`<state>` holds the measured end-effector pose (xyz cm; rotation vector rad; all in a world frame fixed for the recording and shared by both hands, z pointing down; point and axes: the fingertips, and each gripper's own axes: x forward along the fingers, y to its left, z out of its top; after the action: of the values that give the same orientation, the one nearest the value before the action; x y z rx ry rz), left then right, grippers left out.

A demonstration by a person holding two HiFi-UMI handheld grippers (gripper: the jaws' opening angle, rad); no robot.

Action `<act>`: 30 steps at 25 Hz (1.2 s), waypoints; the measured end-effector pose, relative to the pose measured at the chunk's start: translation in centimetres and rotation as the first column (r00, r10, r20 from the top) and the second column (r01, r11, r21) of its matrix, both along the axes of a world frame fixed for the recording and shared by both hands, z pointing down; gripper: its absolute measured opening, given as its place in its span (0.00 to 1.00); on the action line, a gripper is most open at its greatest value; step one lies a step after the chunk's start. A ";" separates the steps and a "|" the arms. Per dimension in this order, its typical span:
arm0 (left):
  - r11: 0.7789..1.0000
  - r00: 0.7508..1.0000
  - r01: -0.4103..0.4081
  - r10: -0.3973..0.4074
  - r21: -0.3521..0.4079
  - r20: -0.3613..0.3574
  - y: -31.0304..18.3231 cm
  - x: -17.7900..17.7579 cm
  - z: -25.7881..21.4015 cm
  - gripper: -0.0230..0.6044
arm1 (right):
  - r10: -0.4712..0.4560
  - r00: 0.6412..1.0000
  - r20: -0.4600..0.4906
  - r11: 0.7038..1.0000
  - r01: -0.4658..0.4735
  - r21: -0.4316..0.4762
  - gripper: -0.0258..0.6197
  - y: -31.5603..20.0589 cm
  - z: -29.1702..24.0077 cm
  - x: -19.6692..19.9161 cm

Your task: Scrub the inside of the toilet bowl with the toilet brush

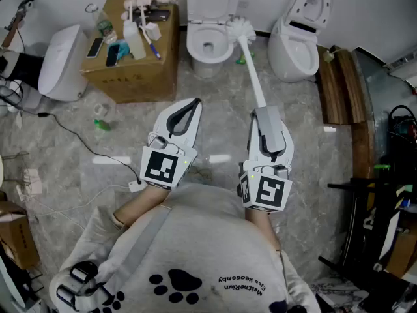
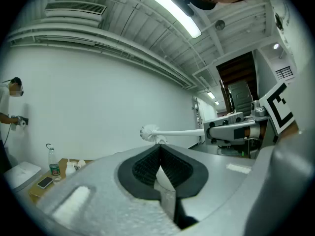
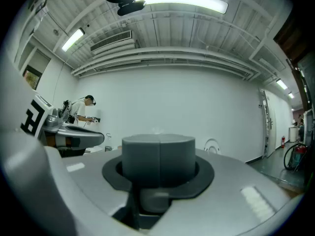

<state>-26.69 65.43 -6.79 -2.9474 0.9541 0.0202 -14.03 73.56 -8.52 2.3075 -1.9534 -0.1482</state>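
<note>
A white toilet (image 1: 210,43) with its seat and lid raised stands at the top middle of the head view. The toilet brush (image 1: 253,70) has a long white shaft, and its bristle head (image 1: 242,26) sits at the bowl's right rim, outside the bowl's opening. My right gripper (image 1: 266,115) is shut on the brush's grey handle (image 3: 158,154). My left gripper (image 1: 192,104) hangs to the left, shut with nothing in it, its ribbed pads (image 2: 147,163) pressed together. In the left gripper view the brush (image 2: 170,132) pokes out leftwards from the right gripper (image 2: 231,129).
A cardboard box (image 1: 140,70) with bottles, phones and brushes on top stands left of the toilet. A second white toilet (image 1: 296,44) stands to the right, with wooden planks (image 1: 339,83) beyond it. A white fixture (image 1: 62,60) and cables (image 1: 78,135) lie at the left.
</note>
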 end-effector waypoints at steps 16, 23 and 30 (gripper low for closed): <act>0.999 0.999 -0.051 0.051 0.018 -0.020 -1.3 -1.3 -0.3 0.04 | 0.002 0.998 0.059 0.999 -0.005 0.041 0.27 -1.8 0.3 -2.4; 1.000 1.000 -0.028 0.028 -0.008 -0.009 -3.3 -1.4 0.7 0.04 | -0.019 0.997 0.075 0.999 0.017 0.031 0.27 -4.2 1.0 -1.9; 1.000 1.000 -0.001 0.000 -0.008 -0.010 -7.6 1.9 1.3 0.04 | -0.053 0.994 0.093 0.999 0.051 0.017 0.27 -8.9 2.2 1.2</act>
<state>-24.77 57.82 -5.46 -2.9578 0.9570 0.0310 -12.83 64.63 -6.28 2.3137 -2.0642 -0.0606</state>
